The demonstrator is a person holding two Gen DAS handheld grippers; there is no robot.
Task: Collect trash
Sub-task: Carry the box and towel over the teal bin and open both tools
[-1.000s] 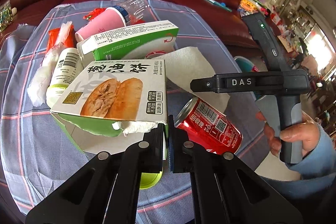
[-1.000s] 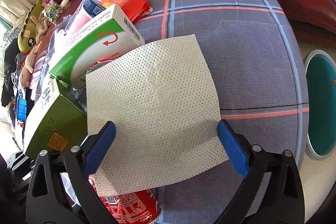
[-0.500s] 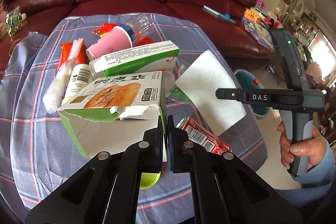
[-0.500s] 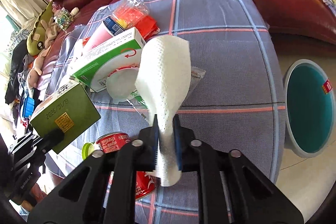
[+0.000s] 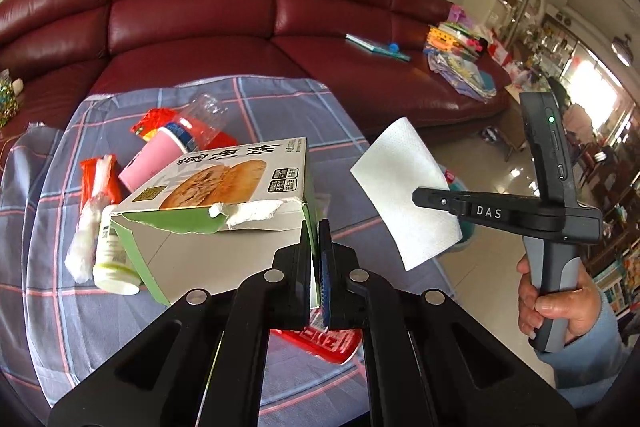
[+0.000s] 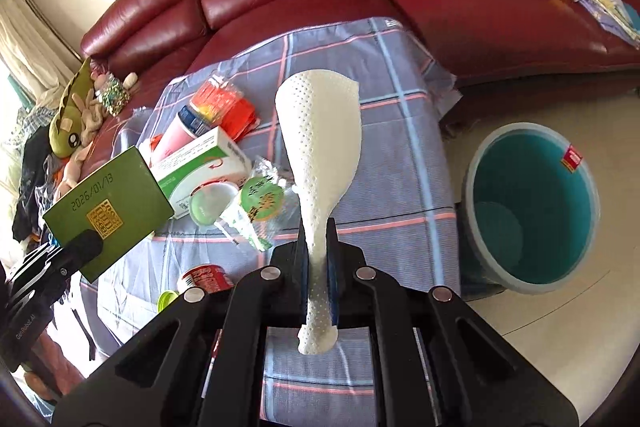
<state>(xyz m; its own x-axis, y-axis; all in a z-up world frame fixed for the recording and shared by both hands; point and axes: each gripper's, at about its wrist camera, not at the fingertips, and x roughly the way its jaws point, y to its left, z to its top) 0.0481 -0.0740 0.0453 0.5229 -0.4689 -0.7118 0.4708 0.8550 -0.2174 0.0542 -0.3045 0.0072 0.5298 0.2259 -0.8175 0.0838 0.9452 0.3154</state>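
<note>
Two pieces of trash are now off the checked tablecloth (image 6: 400, 131). The right gripper (image 6: 318, 267), whose jaws stood wide around a flat paper towel (image 6: 324, 147) a second ago, has clamped it into a standing fold at frame centre. The left gripper (image 5: 316, 259) is closed as before on the torn flap of the green pastry box (image 5: 224, 195), which hangs higher at centre left. Both loads look ready for the teal bin (image 6: 532, 207) at right; can, cup and bottles remain.
</note>
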